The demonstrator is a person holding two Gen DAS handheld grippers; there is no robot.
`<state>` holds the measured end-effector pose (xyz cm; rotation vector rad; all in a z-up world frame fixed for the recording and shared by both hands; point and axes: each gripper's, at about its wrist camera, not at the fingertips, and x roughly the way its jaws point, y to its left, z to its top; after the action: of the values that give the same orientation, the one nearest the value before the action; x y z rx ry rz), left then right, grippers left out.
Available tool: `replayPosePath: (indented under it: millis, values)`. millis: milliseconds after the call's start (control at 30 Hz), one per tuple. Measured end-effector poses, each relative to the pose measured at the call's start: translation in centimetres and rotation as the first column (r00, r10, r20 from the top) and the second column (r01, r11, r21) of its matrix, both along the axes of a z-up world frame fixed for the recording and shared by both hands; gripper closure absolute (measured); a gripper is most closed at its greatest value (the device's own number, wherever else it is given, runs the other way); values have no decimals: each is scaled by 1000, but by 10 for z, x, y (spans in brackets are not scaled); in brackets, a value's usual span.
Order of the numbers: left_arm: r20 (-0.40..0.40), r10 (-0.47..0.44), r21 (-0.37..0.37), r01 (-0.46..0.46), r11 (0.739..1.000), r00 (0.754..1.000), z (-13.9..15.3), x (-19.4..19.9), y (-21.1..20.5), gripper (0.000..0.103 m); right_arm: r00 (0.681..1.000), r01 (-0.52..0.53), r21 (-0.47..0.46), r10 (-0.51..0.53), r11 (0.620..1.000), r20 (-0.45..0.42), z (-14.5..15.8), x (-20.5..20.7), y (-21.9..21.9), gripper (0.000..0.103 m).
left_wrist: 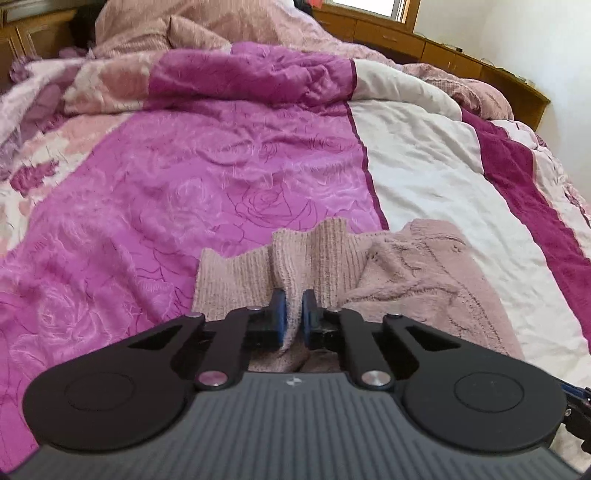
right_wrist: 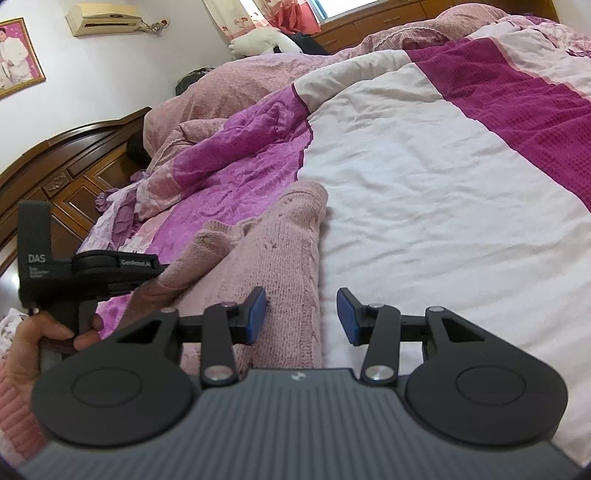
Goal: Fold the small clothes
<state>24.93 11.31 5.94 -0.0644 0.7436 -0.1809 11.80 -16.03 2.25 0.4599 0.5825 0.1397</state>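
Observation:
A small pink knitted sweater [left_wrist: 417,269] lies on the bed quilt, near its front edge. My left gripper [left_wrist: 293,314] is shut on the sweater's ribbed hem, which stands up in folds between the blue pads. In the right wrist view the sweater [right_wrist: 280,251] stretches away across the quilt, and the left gripper [right_wrist: 159,269] pinches its left edge. My right gripper [right_wrist: 301,314] is open and empty, low over the sweater's right edge. Its left pad is over the knit, its right pad over the white quilt.
The quilt has magenta [left_wrist: 184,192], white [right_wrist: 424,192] and dark purple [right_wrist: 524,99] panels. A bunched pink duvet [left_wrist: 207,26] lies at the head. A wooden headboard [right_wrist: 66,170] and a wooden ledge [left_wrist: 443,55] border the bed.

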Motion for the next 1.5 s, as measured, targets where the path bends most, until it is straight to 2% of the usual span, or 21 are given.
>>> replayPosePath:
  millis: [133, 200, 267, 333, 500, 600, 700, 767, 800, 833, 867, 967, 1067, 1167, 1233, 1333, 1500]
  values:
    - [123, 128, 102, -140, 985, 984, 5, -11, 5, 97, 1000, -7, -13, 7, 1000, 3, 0, 0, 0, 56]
    - [124, 176, 160, -194, 968, 977, -1, -6, 11, 97, 1000, -11, -18, 11, 1000, 4, 0, 0, 0, 57]
    - [73, 205, 208, -216, 954, 976, -12, 2, 22, 97, 1000, -9, -16, 9, 1000, 0, 0, 1, -1, 56]
    - [45, 222, 168, -226, 959, 974, -15, 0, 35, 97, 1000, -9, -12, 9, 1000, -2, 1, 0, -2, 56]
    - [86, 198, 71, -204, 976, 977, 5, -17, 53, 96, 1000, -1, -11, 1, 1000, -5, 2, 1, -5, 56]
    - [95, 146, 24, -149, 989, 985, 25, -28, 53, 96, 1000, 5, -12, -5, 1000, -4, 3, 0, -5, 56]
    - [97, 55, 2, -55, 998, 994, 41, -37, 42, 93, 1000, 16, -20, -16, 1000, -4, 4, 0, -5, 56]
    - [95, -24, 1, 24, 1000, 995, 47, -44, 30, 70, 1000, 26, -28, -27, 999, -9, 4, 0, -6, 56]
    - [94, -59, 2, 59, 998, 994, 48, -48, 22, 63, 999, 30, -28, -30, 999, -13, 4, 0, -7, 55]
    - [92, -88, 6, 88, 996, 992, 48, -52, 15, 53, 999, 34, -28, -34, 999, -17, 3, 0, -7, 49]
    - [89, -123, 15, 122, 992, 988, 48, -56, 7, 51, 999, 40, -25, -40, 999, -16, 3, -1, -8, 47]
    - [86, -200, 47, 197, 979, 976, 42, -64, -11, 51, 999, 46, -26, -47, 999, -12, 3, -1, -9, 45]
    - [67, -258, 145, 246, 958, 964, 29, -63, -30, 51, 999, 51, -25, -52, 998, -13, 3, -2, -10, 45]
    - [56, -266, 232, 246, 941, 962, 13, -56, -41, 51, 998, 53, -25, -54, 998, -15, 2, -2, -11, 45]
    - [57, -257, 232, 237, 943, 965, 4, -49, -40, 51, 998, 55, -27, -55, 998, -18, 1, -2, -12, 45]
    - [81, -213, 180, 196, 964, 974, 1, -41, -34, 91, 998, 53, -29, -54, 998, -24, 0, -1, -12, 45]
    - [131, -46, 118, 31, 992, 990, 19, -33, -7, 92, 999, 37, -25, -37, 999, -18, 1, 1, -10, 45]
